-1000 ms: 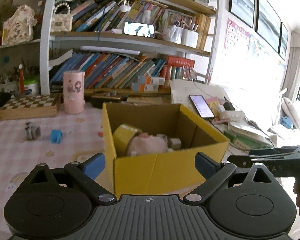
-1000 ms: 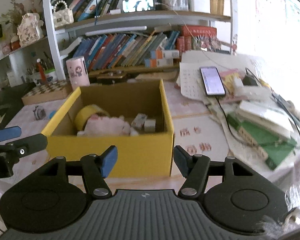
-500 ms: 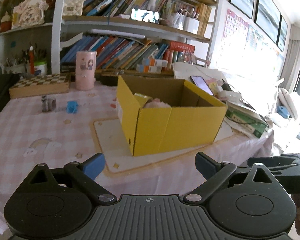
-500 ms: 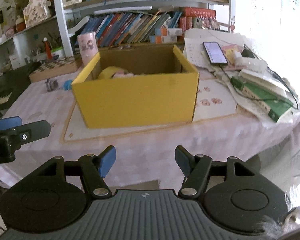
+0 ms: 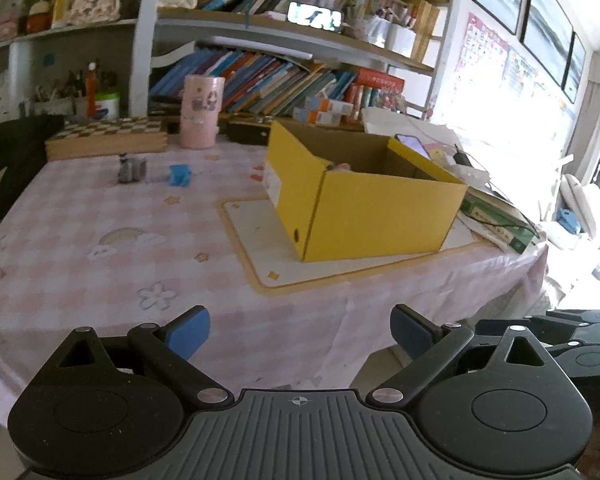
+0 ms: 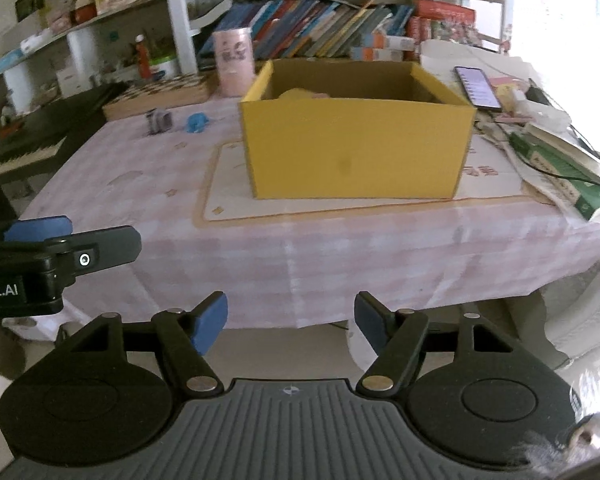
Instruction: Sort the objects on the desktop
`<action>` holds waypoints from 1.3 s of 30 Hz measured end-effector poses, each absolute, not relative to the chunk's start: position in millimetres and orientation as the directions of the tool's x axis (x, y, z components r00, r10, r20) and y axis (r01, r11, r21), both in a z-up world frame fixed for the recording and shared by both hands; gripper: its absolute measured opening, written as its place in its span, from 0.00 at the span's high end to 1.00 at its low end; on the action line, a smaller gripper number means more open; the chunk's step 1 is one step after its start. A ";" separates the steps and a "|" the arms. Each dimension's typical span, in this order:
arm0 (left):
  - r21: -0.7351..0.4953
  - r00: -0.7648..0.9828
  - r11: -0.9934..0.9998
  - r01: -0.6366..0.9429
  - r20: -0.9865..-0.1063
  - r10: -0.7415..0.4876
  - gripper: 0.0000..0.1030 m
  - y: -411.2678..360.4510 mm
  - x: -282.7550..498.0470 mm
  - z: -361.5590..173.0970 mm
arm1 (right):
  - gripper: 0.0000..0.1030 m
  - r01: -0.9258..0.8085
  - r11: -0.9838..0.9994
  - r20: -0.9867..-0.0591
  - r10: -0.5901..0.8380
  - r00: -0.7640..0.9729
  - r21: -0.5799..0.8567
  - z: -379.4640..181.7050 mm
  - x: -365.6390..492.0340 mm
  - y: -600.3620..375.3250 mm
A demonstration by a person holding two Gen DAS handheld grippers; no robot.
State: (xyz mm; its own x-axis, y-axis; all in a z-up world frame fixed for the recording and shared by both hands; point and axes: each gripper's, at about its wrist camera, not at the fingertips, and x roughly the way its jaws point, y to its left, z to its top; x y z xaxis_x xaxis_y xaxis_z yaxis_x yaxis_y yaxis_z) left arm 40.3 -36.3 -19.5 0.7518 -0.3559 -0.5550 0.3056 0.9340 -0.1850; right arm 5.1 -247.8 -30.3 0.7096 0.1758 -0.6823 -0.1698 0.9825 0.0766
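A yellow cardboard box (image 5: 364, 204) stands on a mat on the pink checked table (image 5: 100, 248); it also shows in the right wrist view (image 6: 356, 144). A pink soft thing (image 5: 342, 167) and a yellow roll (image 6: 296, 93) just show over its rim. A small blue object (image 5: 180, 175) and a small grey object (image 5: 131, 168) lie on the table left of the box, seen also in the right wrist view as blue (image 6: 198, 122) and grey (image 6: 160, 120). My left gripper (image 5: 300, 332) is open and empty, back from the table's front edge. My right gripper (image 6: 291, 322) is open and empty, below the edge.
A pink cylinder (image 5: 202, 111) and a checkered board box (image 5: 108, 136) stand at the back by the bookshelf. A phone (image 6: 476, 86), papers and green books (image 6: 560, 168) crowd the right side. A keyboard (image 6: 20, 152) lies left of the table.
Both grippers have pulled back and down from the box, past the table's front edge. The box's contents, seen from above before, are now mostly hidden behind its walls.
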 end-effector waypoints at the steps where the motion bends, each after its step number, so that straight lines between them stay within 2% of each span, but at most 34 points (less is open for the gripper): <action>1: -0.187 0.754 0.936 0.298 -0.555 -0.350 0.04 -32.5 38.6 -19.8 | 0.33 -0.177 0.981 -0.683 0.181 0.707 0.076 -30.6 4.2 -243.7; 15: -0.180 0.790 0.961 0.208 -0.548 -0.274 0.04 14.0 27.8 -18.7 | 0.22 -0.274 0.960 -0.674 0.244 0.698 0.064 -29.5 4.2 -196.0; 39: -0.178 0.840 0.982 0.070 -0.520 -0.154 0.04 81.4 18.4 -13.1 | 0.19 -0.421 0.906 -0.651 0.341 0.679 0.036 -20.5 15.1 -119.5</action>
State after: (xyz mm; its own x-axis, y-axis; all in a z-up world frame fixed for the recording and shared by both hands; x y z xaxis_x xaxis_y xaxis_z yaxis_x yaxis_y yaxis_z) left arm 18.4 81.4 -13.1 0.8399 -0.1541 -0.5203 0.0697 0.9815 -0.1782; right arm 15.1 -119.5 -20.5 0.6787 0.3406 -0.6507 -0.4208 0.9065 0.0357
